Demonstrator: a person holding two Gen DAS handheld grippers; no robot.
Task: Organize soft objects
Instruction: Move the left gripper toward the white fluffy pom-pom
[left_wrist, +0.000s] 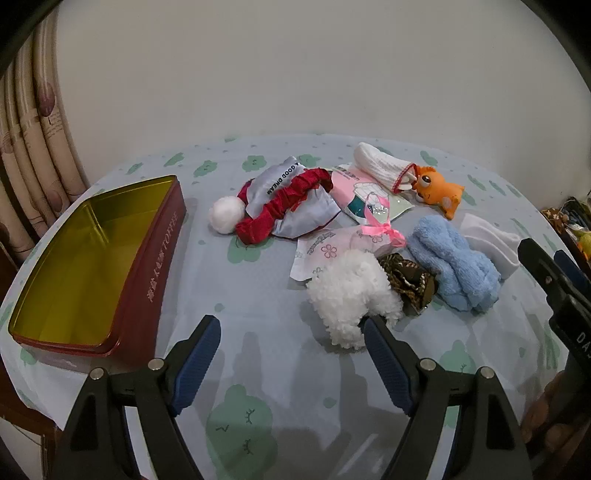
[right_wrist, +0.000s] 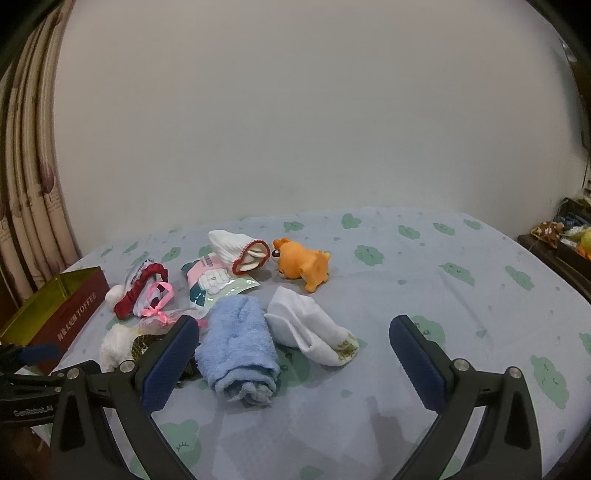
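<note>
- Tongs on the left (left_wrist: 290, 326) stand wide open above the cloth-covered worktop (left_wrist: 258, 350), gripping nothing; the right-hand finger's tip lies against the near edge of a white fluffy ball (left_wrist: 349, 295), though real contact cannot be told.
- Right tongs (right_wrist: 293, 334) are spread wide too, empty, with a rolled blue towel (right_wrist: 238, 354) and a white sock (right_wrist: 314, 332) lying on the cloth between and beyond their fingers.
- An open toffee tin (left_wrist: 147, 273), dark red outside and gold inside, sits at the left side of the worktop with nothing in it, well apart from the pile.
- The soft things lie in a loose heap right of the tin: a grey pouch wrapped in a red scrunchie (left_wrist: 284, 203) with a white pompom (left_wrist: 226, 214) at its left end.
- Behind it are a pink packet (left_wrist: 364, 195) and a ribbed white sock with a red rim (left_wrist: 380, 166), its mouth just beside an orange toy animal (left_wrist: 439, 192).
- A flowered sachet tied with a pink ribbon (left_wrist: 384, 230) lies just behind the fluffy ball, and a brown patterned cloth (left_wrist: 408, 278) sits between the ball and the blue towel.
- Striped curtains (right_wrist: 26, 206) hang at the left beside a plain wall.
</note>
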